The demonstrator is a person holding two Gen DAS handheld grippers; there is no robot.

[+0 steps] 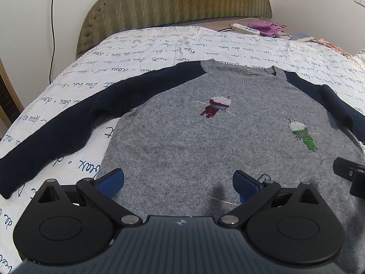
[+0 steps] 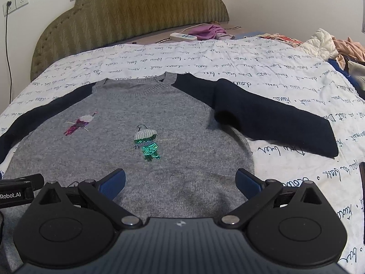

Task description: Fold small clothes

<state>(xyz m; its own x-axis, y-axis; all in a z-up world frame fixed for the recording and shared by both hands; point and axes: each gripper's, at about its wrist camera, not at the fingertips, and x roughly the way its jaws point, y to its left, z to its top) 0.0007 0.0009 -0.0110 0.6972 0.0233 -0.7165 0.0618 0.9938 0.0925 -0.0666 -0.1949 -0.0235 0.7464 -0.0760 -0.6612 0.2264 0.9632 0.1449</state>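
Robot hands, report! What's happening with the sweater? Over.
Left gripper and right gripper: jaws open, holding nothing. Sweater flat, sleeves spread, unfolded. Nothing on it.

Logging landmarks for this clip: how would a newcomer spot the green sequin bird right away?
Start at the white script-printed bedspread and find the grey sweater with navy sleeves lying flat on it. On its chest sit two sequin birds; the green sequin bird is lower, nearer the right gripper, while the red sequin bird sits higher, toward the other sleeve.
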